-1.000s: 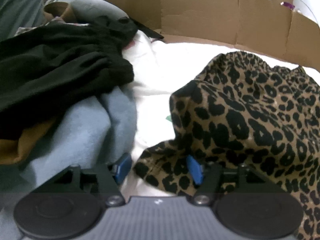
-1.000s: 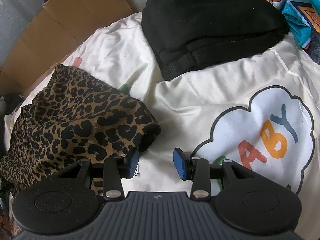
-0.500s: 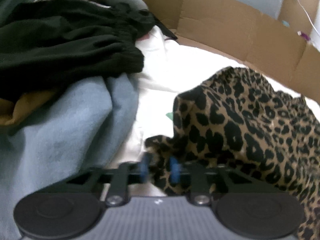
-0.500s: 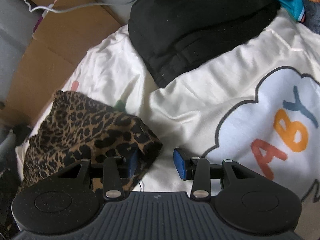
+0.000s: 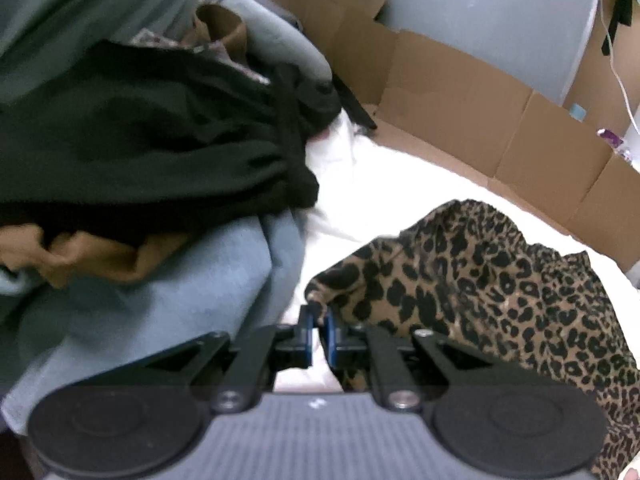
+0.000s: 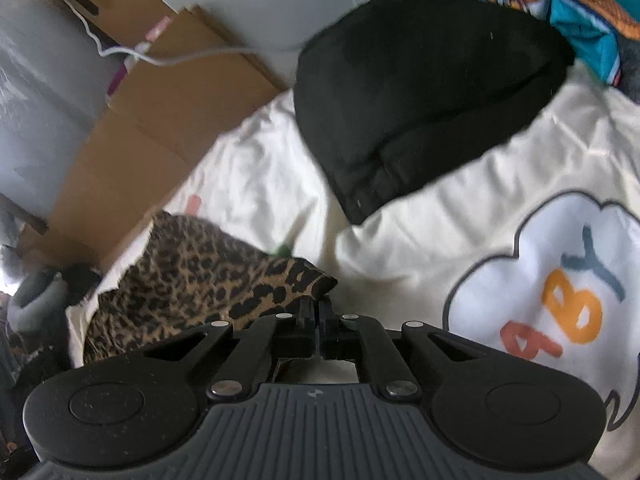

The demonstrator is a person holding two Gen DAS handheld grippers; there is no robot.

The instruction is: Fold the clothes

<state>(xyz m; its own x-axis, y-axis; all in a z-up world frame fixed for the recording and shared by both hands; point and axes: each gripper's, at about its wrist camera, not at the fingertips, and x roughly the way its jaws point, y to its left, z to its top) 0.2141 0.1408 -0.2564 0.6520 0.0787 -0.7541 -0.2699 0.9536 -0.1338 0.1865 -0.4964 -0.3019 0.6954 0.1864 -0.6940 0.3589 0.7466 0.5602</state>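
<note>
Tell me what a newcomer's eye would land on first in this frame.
The leopard-print garment stands out first, bunched on the cream sheet, with the left gripper and the right gripper each shut on a corner of it. Next comes the cloud print with coloured letters on the sheet's right side, and the folded black garment beyond it, near the cardboard.

Both grippers, left gripper (image 5: 316, 322) and right gripper (image 6: 318, 312), have black linkage arms, silver screws, round black discs and ribbed grey bodies; blue pads (image 5: 307, 330) line the left's fingers.
</note>
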